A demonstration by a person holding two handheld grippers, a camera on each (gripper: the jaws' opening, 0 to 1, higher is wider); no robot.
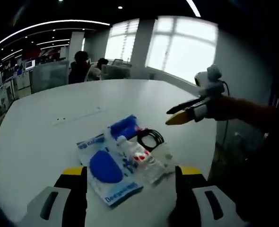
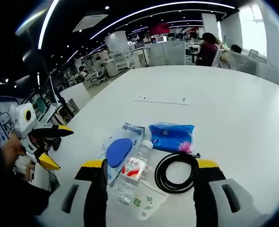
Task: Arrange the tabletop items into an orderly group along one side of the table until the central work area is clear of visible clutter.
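Your left gripper (image 1: 130, 177) and right gripper (image 2: 149, 172) both hover with fingers wide and empty over the cluster near the bench (image 2: 234, 109) edge. The water bottle (image 2: 132, 172) looks slick and rollable, so grip its waist; the cable coil (image 2: 177, 171) and tissue pack (image 2: 171, 137) seem soft and light.

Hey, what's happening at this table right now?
A person holds a gripper in each hand over a white table. Both hover open near a small cluster: a water bottle, a paper cup, a coiled black cable, a blue tissue pack and a pouch with a blue oval. Nothing is gripped. The items sit bunched near the table edge.
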